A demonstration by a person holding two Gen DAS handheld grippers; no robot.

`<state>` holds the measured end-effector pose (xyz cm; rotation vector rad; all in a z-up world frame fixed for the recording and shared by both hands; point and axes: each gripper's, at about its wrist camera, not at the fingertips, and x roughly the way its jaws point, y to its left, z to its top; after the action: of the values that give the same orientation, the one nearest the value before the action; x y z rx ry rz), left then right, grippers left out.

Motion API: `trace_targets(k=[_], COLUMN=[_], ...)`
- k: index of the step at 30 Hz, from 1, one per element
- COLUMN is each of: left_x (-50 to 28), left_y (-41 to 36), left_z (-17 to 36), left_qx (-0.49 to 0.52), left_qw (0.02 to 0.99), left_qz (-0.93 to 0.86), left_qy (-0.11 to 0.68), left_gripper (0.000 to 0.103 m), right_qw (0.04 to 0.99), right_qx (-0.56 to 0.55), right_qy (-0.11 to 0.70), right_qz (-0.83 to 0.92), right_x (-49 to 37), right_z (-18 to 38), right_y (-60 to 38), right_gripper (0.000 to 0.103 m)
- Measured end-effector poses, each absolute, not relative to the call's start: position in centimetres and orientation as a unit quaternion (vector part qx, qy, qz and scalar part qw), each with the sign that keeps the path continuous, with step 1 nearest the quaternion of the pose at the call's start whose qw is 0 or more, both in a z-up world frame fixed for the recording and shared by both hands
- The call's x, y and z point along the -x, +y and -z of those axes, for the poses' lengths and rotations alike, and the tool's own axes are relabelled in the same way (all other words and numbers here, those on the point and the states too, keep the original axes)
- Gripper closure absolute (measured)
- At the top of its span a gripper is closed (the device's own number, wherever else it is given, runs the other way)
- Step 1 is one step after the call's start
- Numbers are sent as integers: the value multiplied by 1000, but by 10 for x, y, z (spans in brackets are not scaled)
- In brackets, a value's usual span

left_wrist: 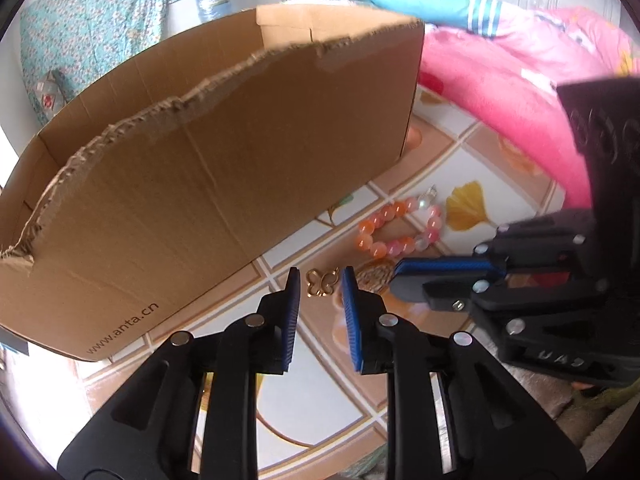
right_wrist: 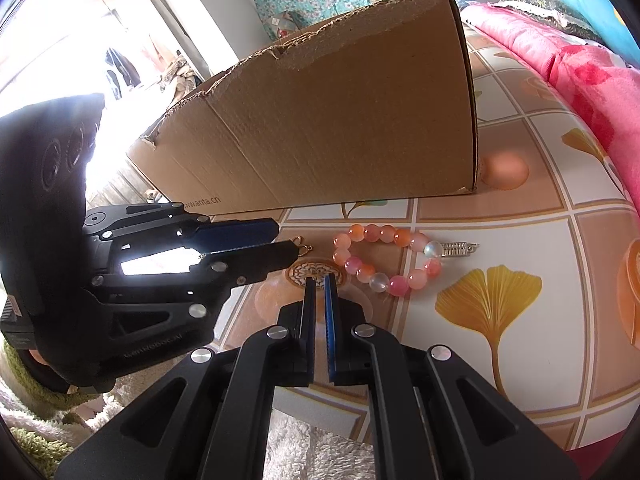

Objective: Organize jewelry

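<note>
Left wrist view is showing the left claw standing open around a gold clasp on the tabletop; right view is hiding most of it. Right claw is sitting closed, empty, near the bracelet, whose charm is pointing right.

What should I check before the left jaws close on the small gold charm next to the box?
1. Gold charm lies between the left gripper jaws: ok.
2. Left jaws apart, pads not pressing the charm: ok.
3. Right gripper shut and empty: ok.
4. Right gripper clear of the charm: cannot tell, its tips sit close beside it.
5. Bead bracelet lies apart from the charm: ok.
6. Cardboard box open at the top: ok.
</note>
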<state>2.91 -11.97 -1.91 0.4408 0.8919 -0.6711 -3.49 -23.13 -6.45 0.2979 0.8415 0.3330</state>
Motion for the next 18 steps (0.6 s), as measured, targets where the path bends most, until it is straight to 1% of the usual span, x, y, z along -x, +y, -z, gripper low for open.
trace_targets(k=[5,7,8,9,10,14,18], left_x=[-34,-36,-36,-36,-35,-34,-34], left_y=[-118,-118,-119,-120,-121,-121,-116], left_z=[20,19,19,19,19,19,17], left_qx=[-212,-205,-208,-213,-217,-219,-175], left_qw=[814,806,805,803,802,801,792], left_qz=[318,330,330,332,334,332,355], left_qy=[437,446,447,447,446,448,465], left_gripper=[85,94,96,101,103,103,103], right_qw=[889,888,889,889,889,889,889], right_qx=[-146,-148,-148,-148,-148,-150,-150], right_qy=[404,403,403,403,402,401,400], right_qz=[-161,-162,-162,-162,-162,-163,-163], right_x=[34,34,34,34,34,35,35], right_z=[64,64,65,65,65,65,65], right_y=[-232,-233,-234,-234,-234,-234,-236], right_gripper=[98,98,98,98,98,98,98])
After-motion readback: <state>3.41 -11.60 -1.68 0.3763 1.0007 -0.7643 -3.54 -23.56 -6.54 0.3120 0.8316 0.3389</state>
